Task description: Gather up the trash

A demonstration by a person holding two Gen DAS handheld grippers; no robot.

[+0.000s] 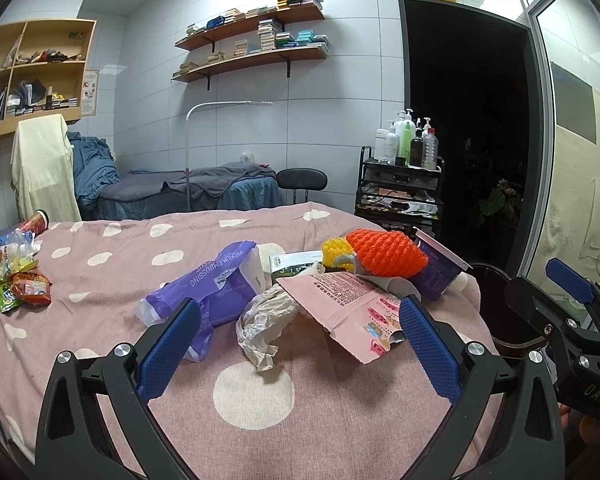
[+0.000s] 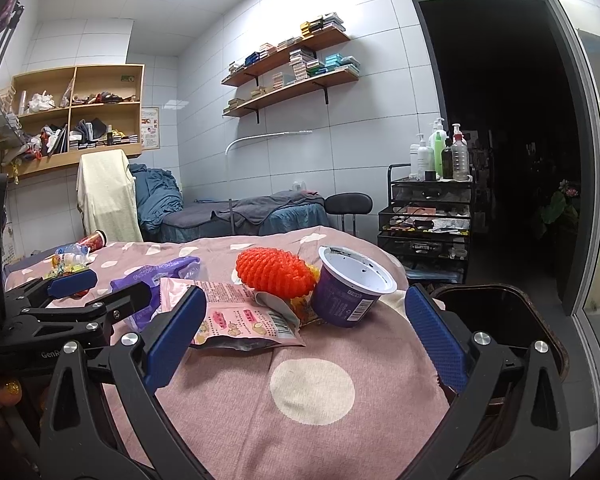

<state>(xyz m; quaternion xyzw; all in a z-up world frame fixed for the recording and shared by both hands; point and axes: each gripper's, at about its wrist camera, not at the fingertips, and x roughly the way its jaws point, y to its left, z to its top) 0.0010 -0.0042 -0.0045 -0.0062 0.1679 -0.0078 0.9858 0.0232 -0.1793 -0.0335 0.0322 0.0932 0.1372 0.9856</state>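
Trash lies on a pink dotted bedspread (image 1: 112,280): a purple tissue pack (image 1: 204,288), crumpled white paper (image 1: 264,320), a pink wrapper (image 1: 348,304), an orange foam net (image 1: 386,254), a yellow net (image 1: 334,252) and a purple yogurt cup (image 1: 440,272). My left gripper (image 1: 300,344) is open, just short of the paper. My right gripper (image 2: 306,336) is open in front of the yogurt cup (image 2: 350,290), orange net (image 2: 274,272) and pink wrapper (image 2: 240,316). A dark bin (image 2: 504,320) stands at the bed's right edge.
More wrappers and a crushed bottle (image 1: 16,268) lie at the bed's far left. Behind stand a massage bed (image 1: 204,192), a stool (image 1: 302,180), a black cart with bottles (image 1: 404,184) and wall shelves (image 1: 252,40). A dark doorway (image 1: 468,120) opens at right.
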